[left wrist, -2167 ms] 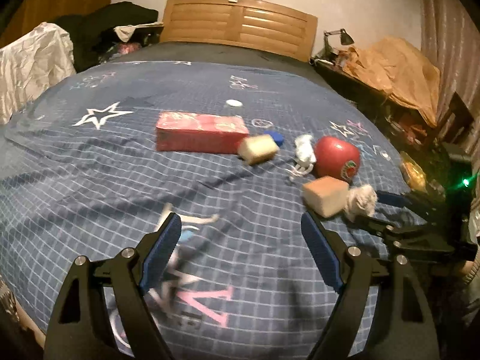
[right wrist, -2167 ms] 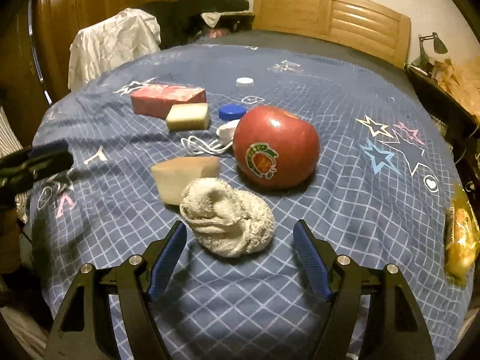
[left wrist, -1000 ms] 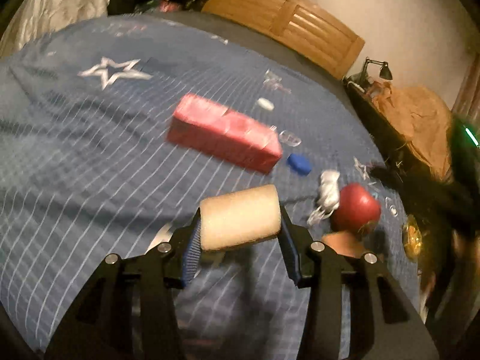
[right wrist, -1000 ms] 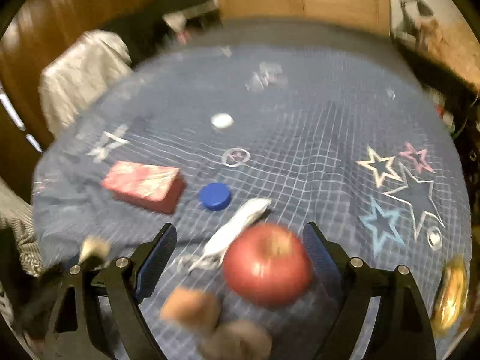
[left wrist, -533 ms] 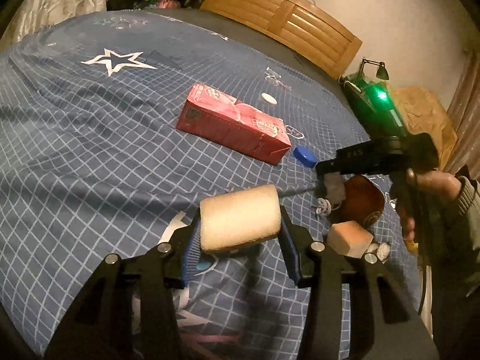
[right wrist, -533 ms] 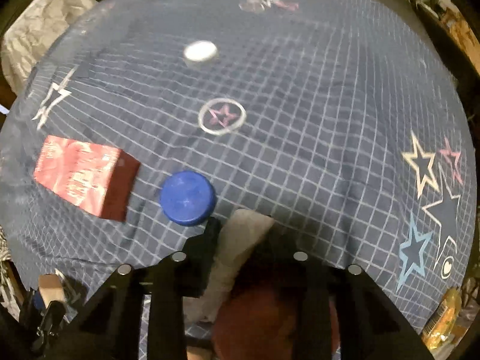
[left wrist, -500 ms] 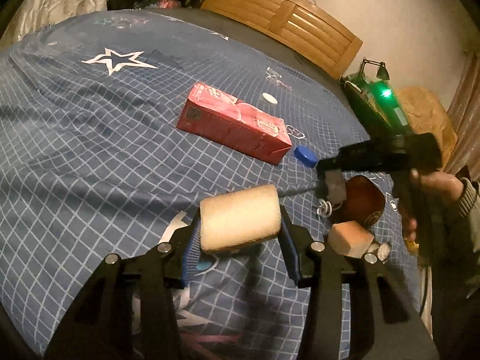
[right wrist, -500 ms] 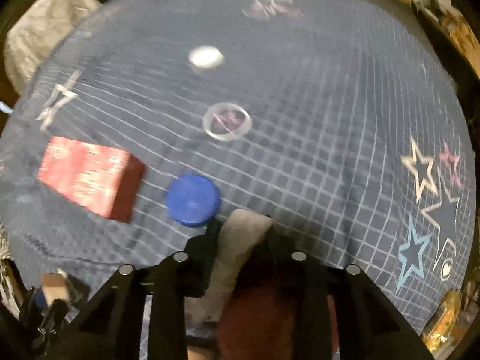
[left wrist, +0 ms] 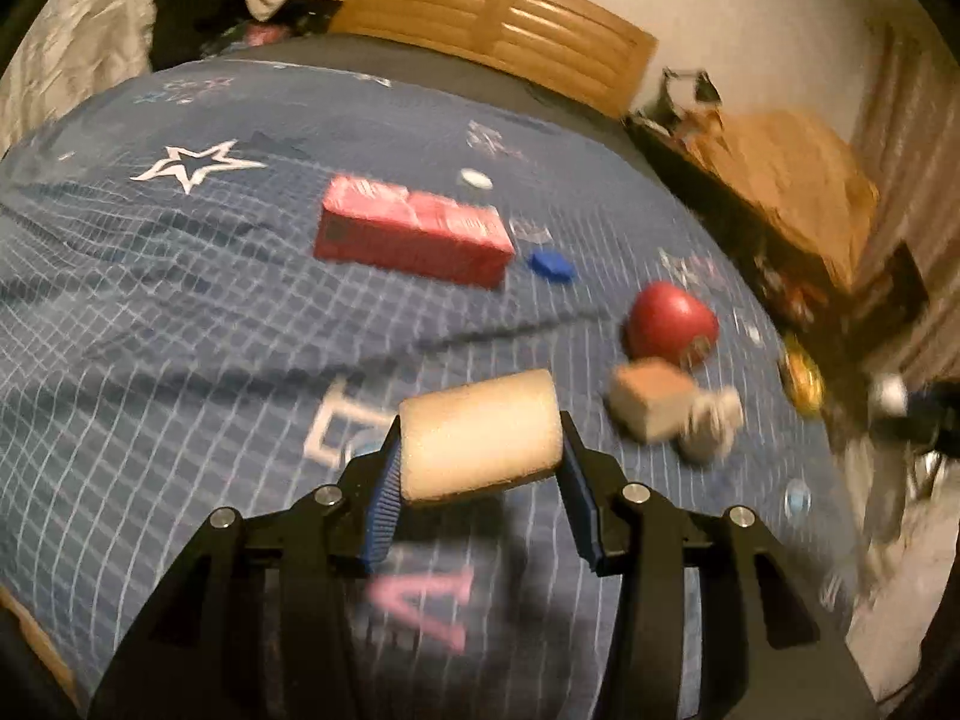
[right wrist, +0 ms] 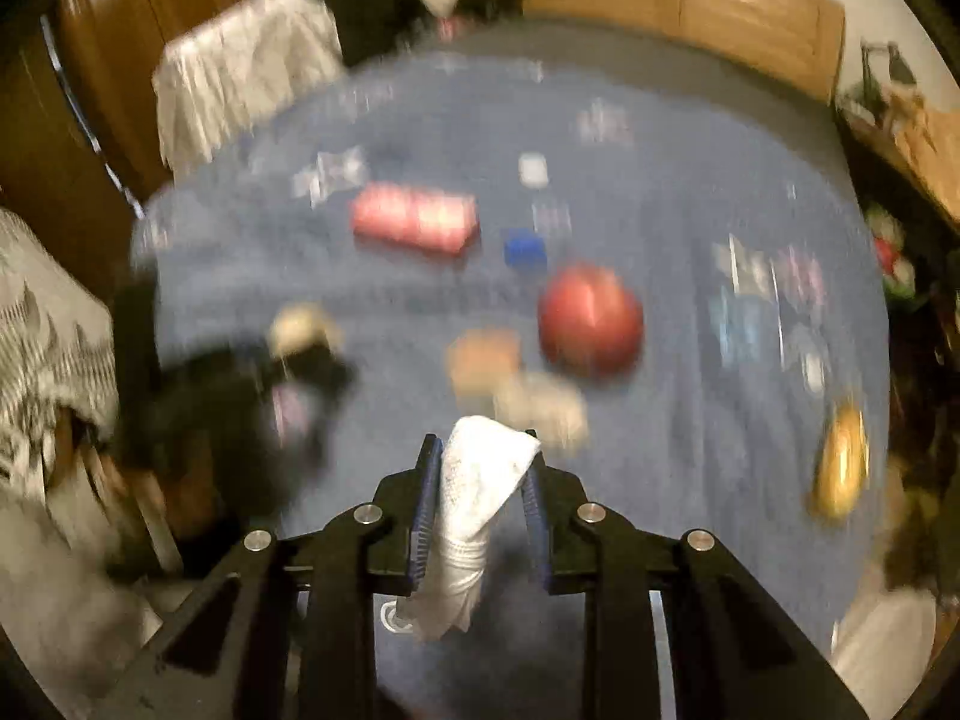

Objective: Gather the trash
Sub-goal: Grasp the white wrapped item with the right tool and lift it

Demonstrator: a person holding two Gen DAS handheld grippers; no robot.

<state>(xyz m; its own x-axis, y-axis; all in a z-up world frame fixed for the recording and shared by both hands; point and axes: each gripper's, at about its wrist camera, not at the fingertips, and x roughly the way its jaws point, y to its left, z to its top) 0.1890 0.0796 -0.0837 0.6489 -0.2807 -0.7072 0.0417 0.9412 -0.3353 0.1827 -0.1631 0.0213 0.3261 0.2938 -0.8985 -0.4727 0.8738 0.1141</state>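
My left gripper [left wrist: 477, 462] is shut on a pale sponge block [left wrist: 480, 435], held above the blue checked bedspread [left wrist: 180, 312]. My right gripper [right wrist: 483, 477] is shut on a crumpled white tissue [right wrist: 474, 504] that hangs down between its fingers; that view is motion-blurred. Lying on the bed are a red carton [left wrist: 414, 231] [right wrist: 414, 219], a blue cap [left wrist: 552, 267] [right wrist: 525, 249], a small white cap [left wrist: 477, 180], a red apple [left wrist: 669, 321] [right wrist: 591, 318], a tan sponge block [left wrist: 651, 399] [right wrist: 483, 363] and a balled whitish rag [left wrist: 711, 423] [right wrist: 543, 405].
A wooden headboard [left wrist: 498, 18] stands at the far end. White crumpled cloth [left wrist: 72, 66] and dark clothes lie at the far left. A cluttered side table with brown paper [left wrist: 792, 180] runs along the right. A yellow packet [right wrist: 840, 459] sits at the bed's right edge.
My right gripper has shut on the white tissue and lifted it back from beside the apple. My left gripper keeps the pale sponge and has shifted a little, its view rolling.
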